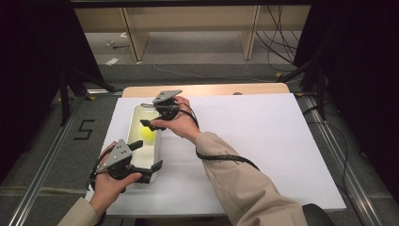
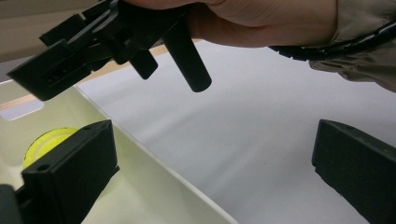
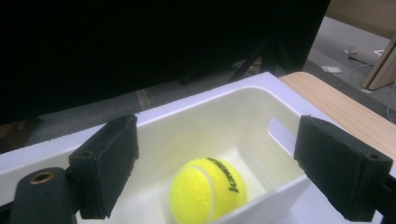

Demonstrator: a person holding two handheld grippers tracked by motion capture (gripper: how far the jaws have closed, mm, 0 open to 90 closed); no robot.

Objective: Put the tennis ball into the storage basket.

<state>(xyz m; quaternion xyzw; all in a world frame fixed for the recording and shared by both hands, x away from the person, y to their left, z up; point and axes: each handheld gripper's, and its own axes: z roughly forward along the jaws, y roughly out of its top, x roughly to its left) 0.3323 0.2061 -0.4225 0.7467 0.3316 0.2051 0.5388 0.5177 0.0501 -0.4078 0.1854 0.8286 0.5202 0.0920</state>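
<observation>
A yellow tennis ball [image 1: 149, 135] lies in a long white bin [image 1: 130, 127] at the left of the white board. My right gripper [image 1: 151, 125] hangs over the bin's far half, its hand reaching across from the right. In the right gripper view its jaws [image 3: 219, 144] stand open above the ball [image 3: 208, 193], which rests on the bin's floor [image 3: 196, 105] and touches neither pad. My left gripper [image 1: 147, 155] sits at the bin's near end, open. In the left gripper view its jaws [image 2: 215, 140] straddle the bin's long wall [image 2: 154, 163] without pressing on it, and the ball [image 2: 44, 142] peeks out behind the left jaw.
The white board [image 1: 263, 141] stretches bare to the right of the bin. A wooden table edge [image 1: 207, 89] shows behind it. Metal rails run along both sides, with a taped "5" [image 1: 83, 129] on the floor at the left. Cables and shelf legs lie beyond.
</observation>
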